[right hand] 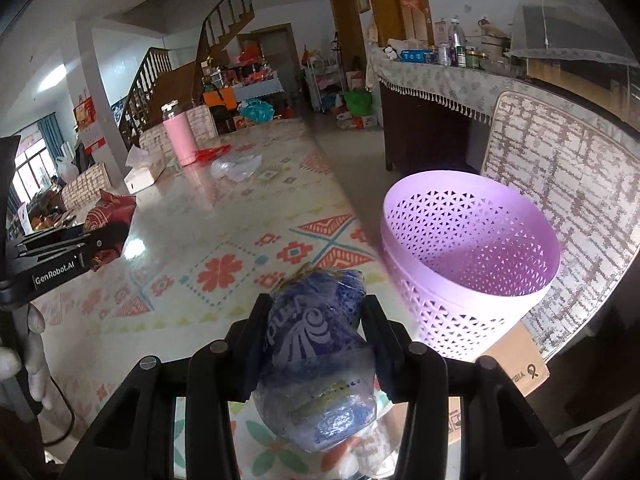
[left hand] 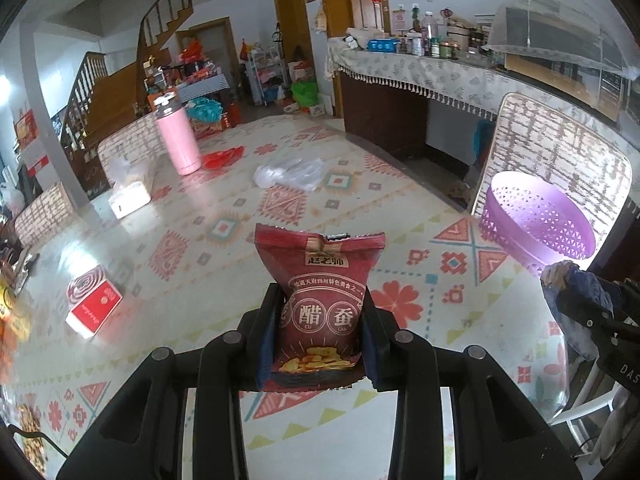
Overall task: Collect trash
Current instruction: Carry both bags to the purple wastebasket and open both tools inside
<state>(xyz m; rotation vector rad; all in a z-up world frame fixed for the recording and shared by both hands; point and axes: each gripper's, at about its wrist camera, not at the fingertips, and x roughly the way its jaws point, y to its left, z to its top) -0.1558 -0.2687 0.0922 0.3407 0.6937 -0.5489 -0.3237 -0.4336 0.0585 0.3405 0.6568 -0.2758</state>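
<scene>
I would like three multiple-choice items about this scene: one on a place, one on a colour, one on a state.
1. Where does the purple basket stand?
A. to the right of the table
B. under the stairs
C. on the counter

2. What colour is the tall bottle?
A. green
B. pink
C. black

3. What is the state of the left gripper?
A. open, holding nothing
B. out of view
C. shut on the red snack bag

Answers: 1 A, it sits at the table's right edge, beside a chair; 2 B, its body is pink; 3 C, both fingers press the bag's sides.
</scene>
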